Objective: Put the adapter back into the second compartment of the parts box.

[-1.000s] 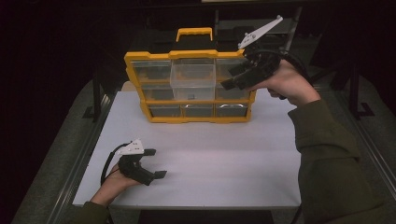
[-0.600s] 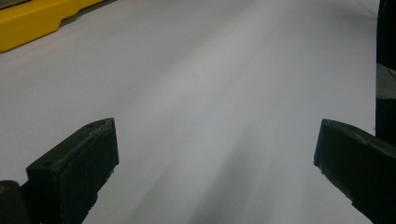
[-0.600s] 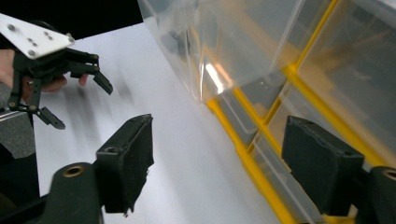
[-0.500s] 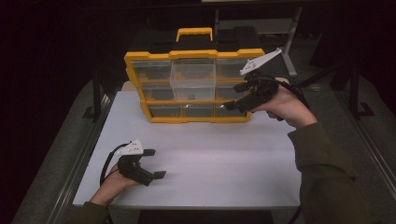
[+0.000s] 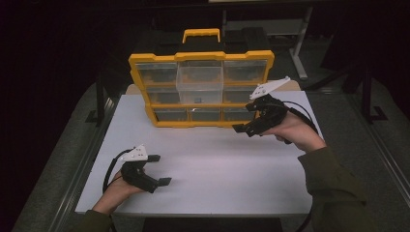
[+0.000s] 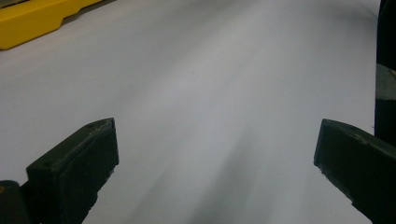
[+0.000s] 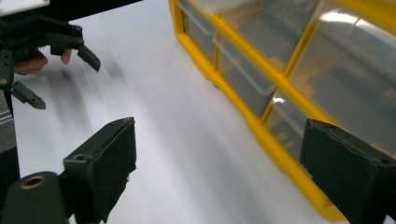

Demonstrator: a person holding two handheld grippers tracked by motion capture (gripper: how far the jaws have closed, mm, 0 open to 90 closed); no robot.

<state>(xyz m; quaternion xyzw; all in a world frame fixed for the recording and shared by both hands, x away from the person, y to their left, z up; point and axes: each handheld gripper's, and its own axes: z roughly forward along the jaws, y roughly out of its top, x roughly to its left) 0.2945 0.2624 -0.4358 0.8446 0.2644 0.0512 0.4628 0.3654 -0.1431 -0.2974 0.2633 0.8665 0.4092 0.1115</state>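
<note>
Drawers (image 5: pixel 200 87) are standing in a yellow organizer (image 5: pixel 200 57) at the counter's (image 5: pixel 217 169) far edge, near its middle. Right tongs (image 5: pixel 243 129) are hovering just beside the organizer's lower right corner, their jaws spread and having just been opening, with nothing between them. Left tongs (image 5: pixel 159 169) are resting near the counter's near left corner, well apart from the organizer, jaws spread wide and holding nothing.

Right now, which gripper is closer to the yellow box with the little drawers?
The right one. The right gripper hangs just in front of the yellow drawer box's lower right corner, jaws open and empty. The left gripper rests far off, near the white table's front left.
</note>
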